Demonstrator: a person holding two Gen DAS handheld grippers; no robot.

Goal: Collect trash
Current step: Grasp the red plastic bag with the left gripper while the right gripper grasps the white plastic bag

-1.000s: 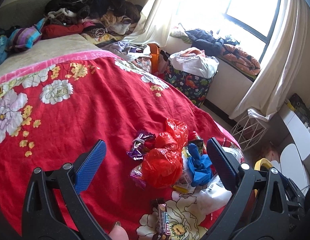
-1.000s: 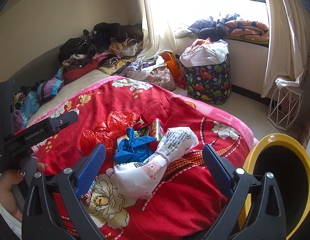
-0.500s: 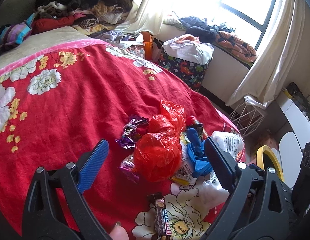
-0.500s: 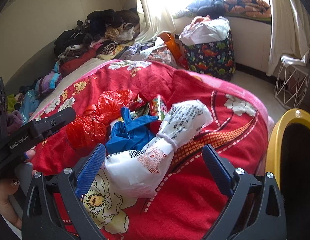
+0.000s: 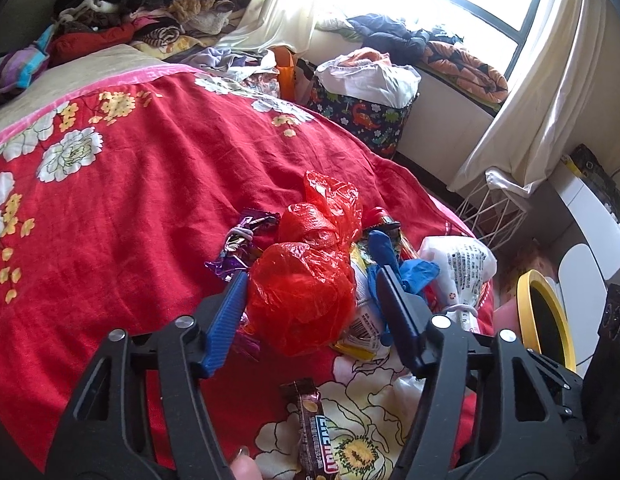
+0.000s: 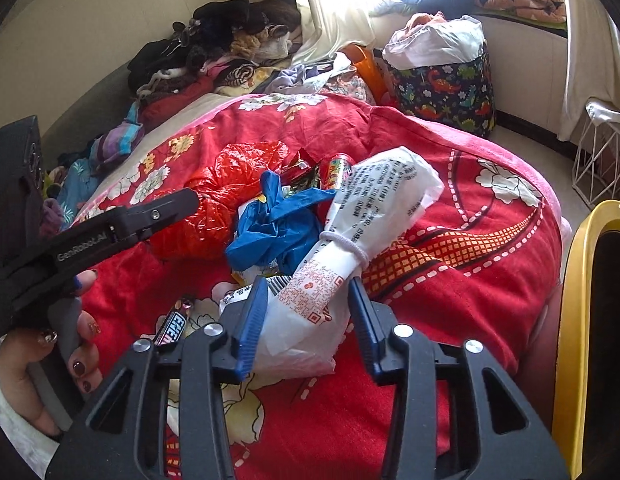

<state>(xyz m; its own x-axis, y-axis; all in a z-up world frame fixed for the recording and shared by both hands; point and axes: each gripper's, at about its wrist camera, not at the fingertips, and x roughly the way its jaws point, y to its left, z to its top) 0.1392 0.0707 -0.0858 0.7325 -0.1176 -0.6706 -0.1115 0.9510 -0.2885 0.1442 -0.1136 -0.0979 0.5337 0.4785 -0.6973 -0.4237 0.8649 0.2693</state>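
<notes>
— What is lying between the fingers?

— The left gripper is closing around a crumpled red plastic bag; the right gripper is closing around a printed white bag, contact unclear on both.

— Beyond them?

— A dinosaur-print basket is holding white cloth; a yellow-rimmed bin is sitting right, its inside dark.

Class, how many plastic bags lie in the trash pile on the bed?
3: the red bag on the left, the blue bag in the middle, the white printed bag on the right. Others may be buried.
</notes>
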